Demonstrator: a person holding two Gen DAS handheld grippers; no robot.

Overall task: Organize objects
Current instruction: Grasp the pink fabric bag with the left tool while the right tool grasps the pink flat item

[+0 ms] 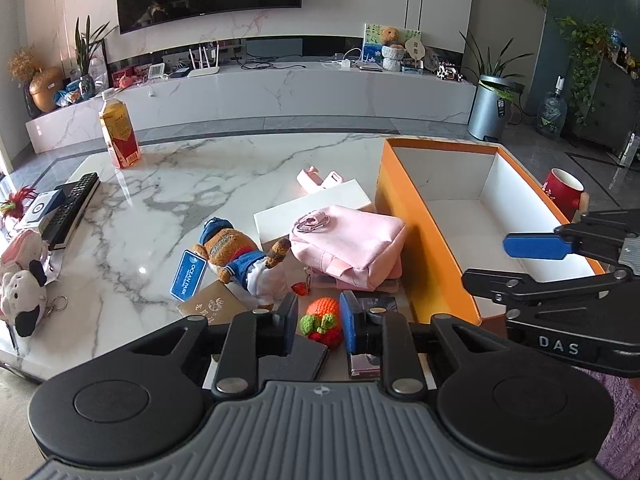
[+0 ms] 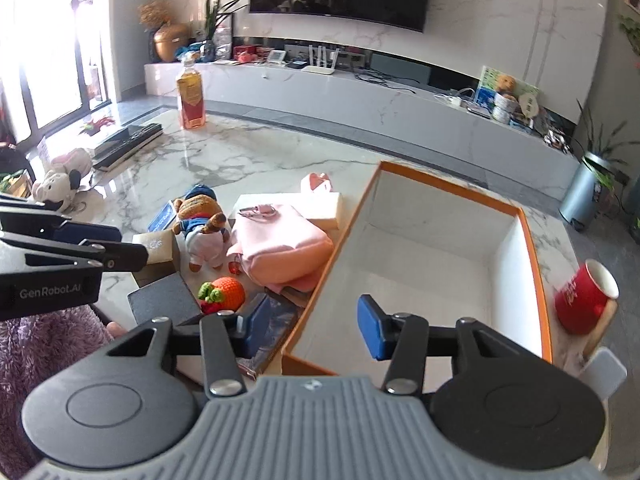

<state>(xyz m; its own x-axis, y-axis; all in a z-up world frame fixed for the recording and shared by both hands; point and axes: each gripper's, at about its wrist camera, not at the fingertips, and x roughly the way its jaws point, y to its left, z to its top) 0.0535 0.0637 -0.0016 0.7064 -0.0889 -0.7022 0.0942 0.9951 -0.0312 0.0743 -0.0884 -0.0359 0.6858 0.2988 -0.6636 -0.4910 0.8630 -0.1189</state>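
Left wrist view looks down on a white marble table (image 1: 168, 184) where small things lie in a loose pile beside an orange cardboard box with white inner walls (image 1: 420, 216). The left gripper (image 1: 318, 322) has its jaws released and partly apart, and between them, just ahead, sits an orange crocheted fruit toy with green leaves (image 1: 322, 320). I cannot tell whether the blue pads touch it already. Behind it lie a brown plush bear in blue sailor clothes (image 1: 240, 258) and a soft pink fabric pouch (image 1: 348, 242), the pouch leaning against the box's outer wall.

The right gripper (image 2: 310, 330) is spread wide and holds nothing; one finger hangs over the inside of the box, which looks empty, and the other over the pile side. A red mug (image 2: 586, 298) stands on the far side of the box.

The relation that matters, in my judgement: the crocheted toy is directly in front of the left gripper, so this hand is the nearer one. The toy is roundish, with no clear long axis, so the jaws need little turning. The box lies to the right of the toy, so the carry would go rightward over the orange rim.
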